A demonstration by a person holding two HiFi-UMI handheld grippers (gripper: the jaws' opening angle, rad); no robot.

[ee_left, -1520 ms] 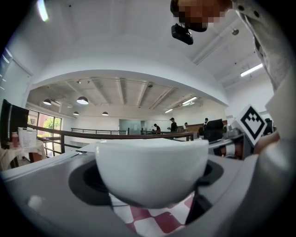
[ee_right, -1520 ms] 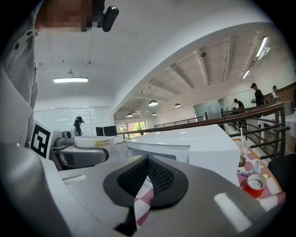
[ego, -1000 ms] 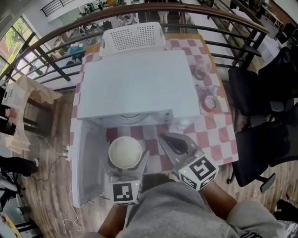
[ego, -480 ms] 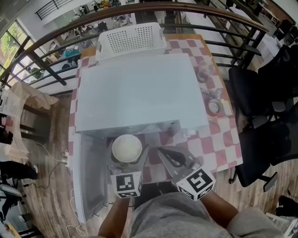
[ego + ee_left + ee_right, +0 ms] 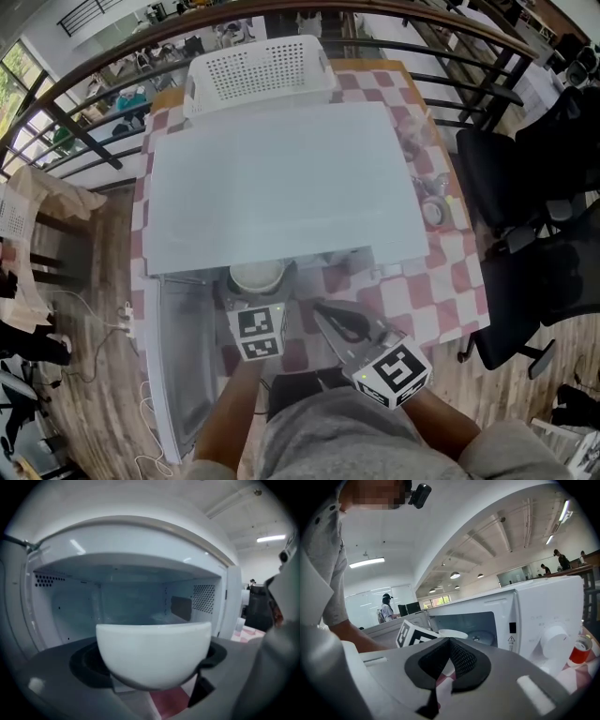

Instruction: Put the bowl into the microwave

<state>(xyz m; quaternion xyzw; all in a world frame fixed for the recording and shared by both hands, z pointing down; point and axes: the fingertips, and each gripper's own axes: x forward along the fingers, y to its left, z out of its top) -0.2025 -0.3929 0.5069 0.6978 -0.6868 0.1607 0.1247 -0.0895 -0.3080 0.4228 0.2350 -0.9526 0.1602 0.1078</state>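
A white bowl (image 5: 256,277) is half hidden under the front edge of the white microwave (image 5: 281,187) in the head view. My left gripper (image 5: 255,298) is shut on the bowl, its marker cube just behind. In the left gripper view the bowl (image 5: 152,653) sits between the jaws of the left gripper (image 5: 150,670), right at the open microwave cavity (image 5: 131,602). The microwave door (image 5: 178,375) hangs open to the left. My right gripper (image 5: 321,307) is shut and holds nothing, to the right of the bowl and in front of the control panel (image 5: 543,620). The bowl (image 5: 452,633) also shows in the right gripper view.
A white perforated basket (image 5: 258,67) stands behind the microwave. Tape rolls and small items (image 5: 433,211) lie on the checkered tablecloth (image 5: 441,272) at the right. Black chairs (image 5: 534,234) stand past the table's right edge. A red roll (image 5: 580,649) sits beside the microwave.
My left gripper has carried the bowl forward, from in front of the open door to the mouth of the cavity. The right gripper has stayed almost where it was.
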